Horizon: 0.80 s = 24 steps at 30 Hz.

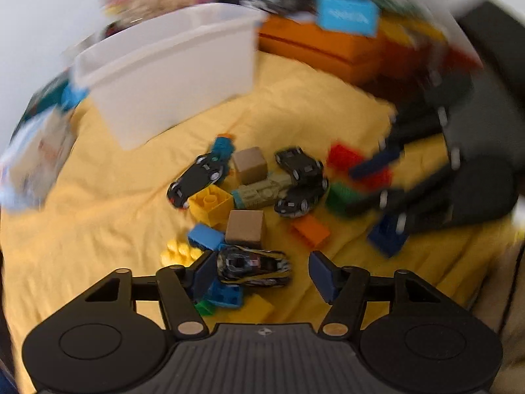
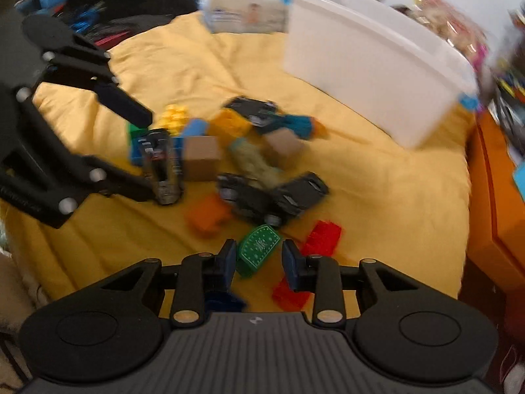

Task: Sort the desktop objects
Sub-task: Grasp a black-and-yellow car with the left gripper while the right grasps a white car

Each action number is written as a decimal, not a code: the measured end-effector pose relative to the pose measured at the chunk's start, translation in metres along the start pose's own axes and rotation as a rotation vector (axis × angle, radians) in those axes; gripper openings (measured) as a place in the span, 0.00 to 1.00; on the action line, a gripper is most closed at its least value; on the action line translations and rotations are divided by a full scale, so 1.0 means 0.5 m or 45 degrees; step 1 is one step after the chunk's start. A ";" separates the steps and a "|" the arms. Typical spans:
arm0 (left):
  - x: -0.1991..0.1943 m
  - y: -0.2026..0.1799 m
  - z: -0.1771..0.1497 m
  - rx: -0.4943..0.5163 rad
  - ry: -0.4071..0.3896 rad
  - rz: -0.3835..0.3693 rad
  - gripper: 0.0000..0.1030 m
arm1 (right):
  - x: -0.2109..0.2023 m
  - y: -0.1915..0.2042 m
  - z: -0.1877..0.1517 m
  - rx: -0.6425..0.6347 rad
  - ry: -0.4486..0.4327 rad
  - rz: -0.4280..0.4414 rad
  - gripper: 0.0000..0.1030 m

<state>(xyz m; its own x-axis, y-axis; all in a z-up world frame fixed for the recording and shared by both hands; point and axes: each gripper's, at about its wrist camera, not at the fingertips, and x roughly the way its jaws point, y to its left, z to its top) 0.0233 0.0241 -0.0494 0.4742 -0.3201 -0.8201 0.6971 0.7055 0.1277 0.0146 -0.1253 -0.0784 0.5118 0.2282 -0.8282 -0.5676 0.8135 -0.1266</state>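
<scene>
A heap of toy cars and building bricks lies on a yellow cloth (image 1: 98, 197). My left gripper (image 1: 262, 272) is open, its jaws on either side of a black and yellow toy car (image 1: 254, 267); the same car shows in the right wrist view (image 2: 162, 167). My right gripper (image 2: 259, 262) is open around a green brick (image 2: 257, 246), with red bricks (image 2: 321, 234) beside it. Black cars (image 1: 300, 164), two tan cubes (image 1: 246, 228), a yellow brick (image 1: 210, 203) and an orange brick (image 1: 310, 231) lie between.
A white plastic bin (image 1: 170, 72) stands behind the heap; it also shows in the right wrist view (image 2: 370, 62). An orange box (image 1: 328, 46) is at the back right. A wipes packet (image 2: 244, 10) lies at the cloth's far edge.
</scene>
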 end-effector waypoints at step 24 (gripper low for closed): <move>0.021 -0.047 -0.024 0.233 0.051 -0.157 0.54 | 0.006 -0.023 0.061 -0.168 -0.158 0.091 0.17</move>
<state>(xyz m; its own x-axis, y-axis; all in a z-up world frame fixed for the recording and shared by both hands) 0.0055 0.0119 -0.0676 0.3602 -0.3685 -0.8570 0.8362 0.5348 0.1215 0.0423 -0.1179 -0.0629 0.5377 0.3538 -0.7653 -0.6808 0.7176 -0.1467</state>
